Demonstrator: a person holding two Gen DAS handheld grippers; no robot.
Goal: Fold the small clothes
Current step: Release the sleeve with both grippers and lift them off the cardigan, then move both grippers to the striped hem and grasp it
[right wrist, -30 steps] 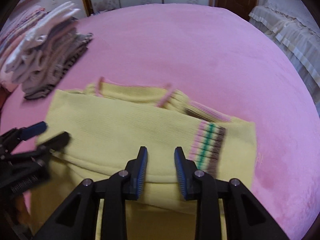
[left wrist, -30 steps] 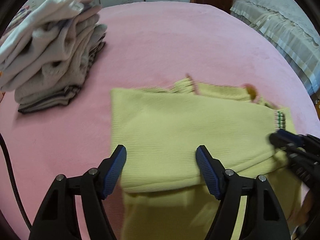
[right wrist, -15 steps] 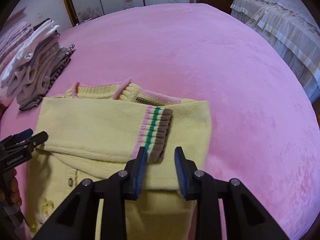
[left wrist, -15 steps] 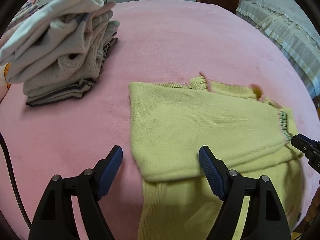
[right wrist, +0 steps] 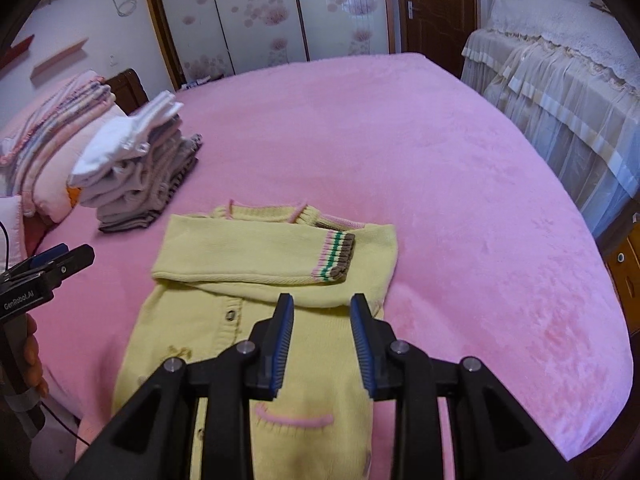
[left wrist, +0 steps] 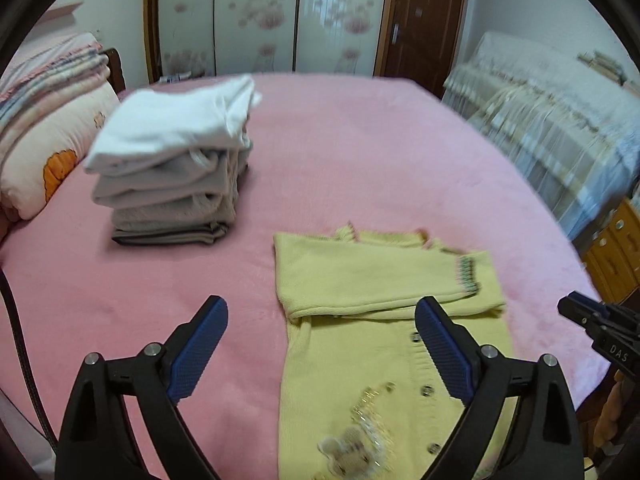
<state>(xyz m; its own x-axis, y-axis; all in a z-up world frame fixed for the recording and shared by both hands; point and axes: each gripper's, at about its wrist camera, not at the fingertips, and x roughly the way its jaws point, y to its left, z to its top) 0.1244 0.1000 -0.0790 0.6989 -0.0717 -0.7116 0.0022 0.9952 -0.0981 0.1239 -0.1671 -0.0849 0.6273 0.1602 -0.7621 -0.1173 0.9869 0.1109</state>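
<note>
Small yellow knitted cardigan (right wrist: 256,320) lying flat on the pink plush bed (right wrist: 460,184), its striped-cuff sleeve (right wrist: 256,258) laid across the chest, apparently to square it for folding. Left tongs (left wrist: 320,344) opening wide, empty; right tongs (right wrist: 322,340) narrow, empty. Stack of folded grey and white clothes (left wrist: 172,168) nearby; no containers visible.

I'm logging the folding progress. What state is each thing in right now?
Yellow cardigan: flat on the bed, sleeves folded across, body still unfolded.
Stack of clothes: folded, piled.
Left tongs: opening, holding nothing.
Right tongs: partly open, holding nothing.
Door: closed.
</note>
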